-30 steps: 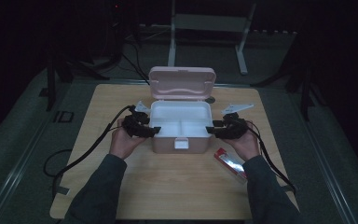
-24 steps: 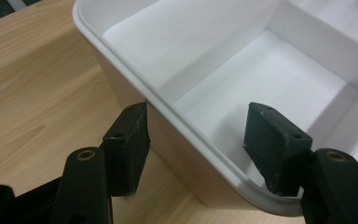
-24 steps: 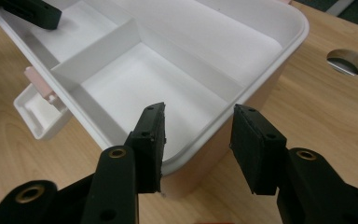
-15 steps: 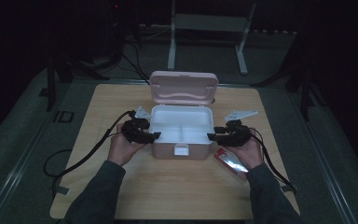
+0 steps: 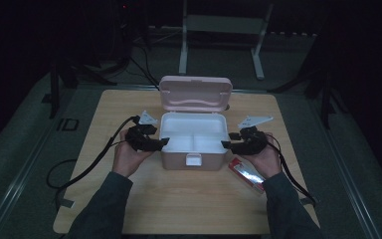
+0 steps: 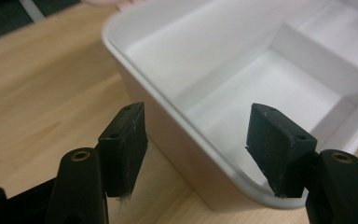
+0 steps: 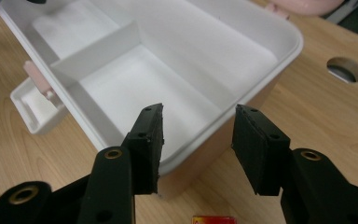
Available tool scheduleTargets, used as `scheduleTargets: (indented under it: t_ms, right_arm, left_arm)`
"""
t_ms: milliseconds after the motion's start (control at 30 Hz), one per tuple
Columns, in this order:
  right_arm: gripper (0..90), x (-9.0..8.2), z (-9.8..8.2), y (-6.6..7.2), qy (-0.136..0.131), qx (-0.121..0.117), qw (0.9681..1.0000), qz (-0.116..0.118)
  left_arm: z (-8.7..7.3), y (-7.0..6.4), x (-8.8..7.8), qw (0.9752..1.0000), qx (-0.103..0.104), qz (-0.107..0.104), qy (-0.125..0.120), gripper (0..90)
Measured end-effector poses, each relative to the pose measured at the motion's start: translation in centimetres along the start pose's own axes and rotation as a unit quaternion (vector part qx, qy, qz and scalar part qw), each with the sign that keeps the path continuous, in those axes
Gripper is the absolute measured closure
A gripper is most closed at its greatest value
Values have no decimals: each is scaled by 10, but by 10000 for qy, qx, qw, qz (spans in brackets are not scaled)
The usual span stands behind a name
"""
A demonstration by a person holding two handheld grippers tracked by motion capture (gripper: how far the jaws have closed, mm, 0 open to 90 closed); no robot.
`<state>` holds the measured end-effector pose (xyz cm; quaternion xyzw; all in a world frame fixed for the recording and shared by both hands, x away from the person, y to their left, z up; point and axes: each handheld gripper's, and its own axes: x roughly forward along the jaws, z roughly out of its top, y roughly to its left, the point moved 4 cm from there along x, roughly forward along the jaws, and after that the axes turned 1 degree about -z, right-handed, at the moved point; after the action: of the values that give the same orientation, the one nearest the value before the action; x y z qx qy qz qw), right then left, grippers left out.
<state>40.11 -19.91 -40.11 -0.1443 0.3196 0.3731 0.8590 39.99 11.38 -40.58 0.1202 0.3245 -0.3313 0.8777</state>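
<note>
A dim wooden counter [image 5: 129,199] carries an open pink box [image 5: 194,137] at centre frame, its white tray empty. The left gripper [image 5: 160,144] has just been widening; its jaws straddle the box's left rim without pressing. The right gripper [image 5: 226,145] straddles the right rim, also open. A red packet [image 5: 246,174], lower right, is partly hidden.

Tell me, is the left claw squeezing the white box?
Apart. In the left gripper view the left gripper has one jaw on each side of the box wall, with open space between each pad and the wall; its jaws have just been opening.
</note>
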Motion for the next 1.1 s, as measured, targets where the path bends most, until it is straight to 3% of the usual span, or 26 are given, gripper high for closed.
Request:
scheduleTargets:
  t_ms: [100, 200, 300, 500, 667, 833, 1100]
  right_arm:
    - [545, -3, 4, -1, -72, -54, 10000, 0]
    - [563, -4, 9, 1, -13, -347, 9993, 109]
    - [564, -3, 14, 1, -10, -513, 9985, 174]
    - [577, -1, 24, -1, -24, -513, 9979, 390]
    - [695, 1, 31, -2, 66, -725, 9961, 495]
    - [670, 6, 39, -3, 89, -823, 9942, 693]
    - [632, 10, 51, -3, 100, -998, 9922, 741]
  left_arm:
    - [0, 2, -10, 9999, 65, 78, -92, 375]
    - [-4, 0, -21, 9997, 154, 80, -169, 376]
    - [-11, 0, -30, 9996, 99, 39, -257, 379]
    - [-28, 0, -41, 9995, 209, 104, -207, 379]
    - [-36, -2, -43, 9993, 306, 137, -181, 378]
    - [-46, -4, -44, 9995, 249, 108, -161, 378]
    - [-56, -5, -42, 9997, 251, 33, -65, 375]
